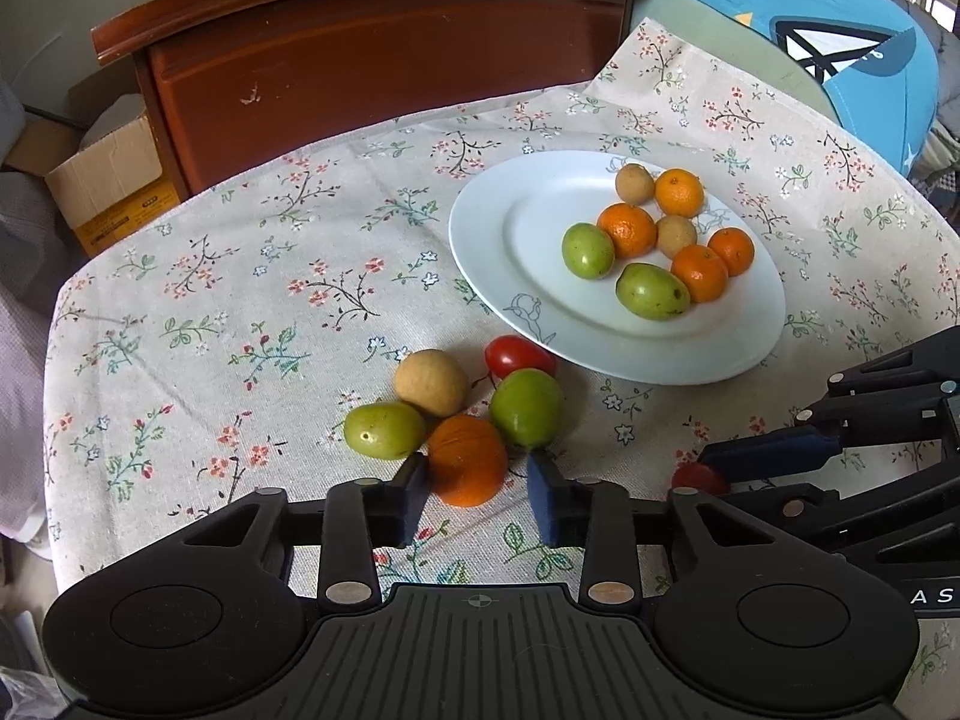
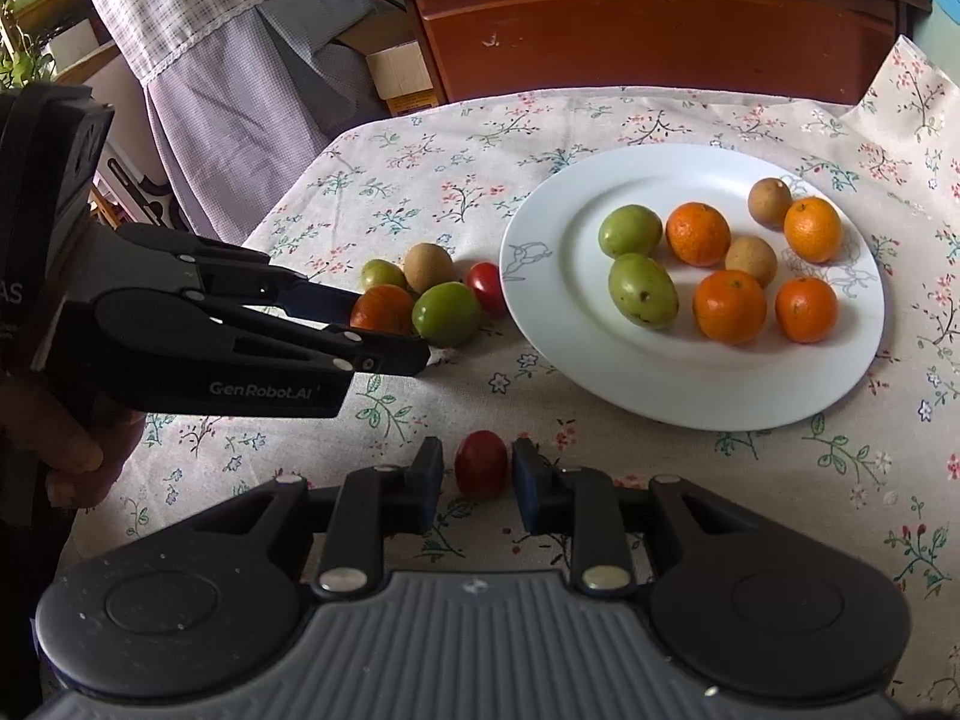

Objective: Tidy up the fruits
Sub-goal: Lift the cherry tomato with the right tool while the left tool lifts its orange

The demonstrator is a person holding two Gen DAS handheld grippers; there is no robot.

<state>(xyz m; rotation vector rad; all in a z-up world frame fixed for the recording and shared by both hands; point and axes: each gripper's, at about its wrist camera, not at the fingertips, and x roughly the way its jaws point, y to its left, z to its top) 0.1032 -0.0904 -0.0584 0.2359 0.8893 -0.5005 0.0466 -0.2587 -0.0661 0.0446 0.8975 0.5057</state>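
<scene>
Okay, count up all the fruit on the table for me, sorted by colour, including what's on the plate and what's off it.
Orange fruits: 5
Green fruits: 4
Brown fruits: 3
Red tomatoes: 2
Total: 14

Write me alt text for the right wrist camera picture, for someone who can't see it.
The right gripper straddles a small red tomato on a floral tablecloth, pads close beside it. At left, the left gripper pinches an orange in a small fruit cluster. Behind, a white plate holds four oranges, two green fruits and two brown ones.
</scene>
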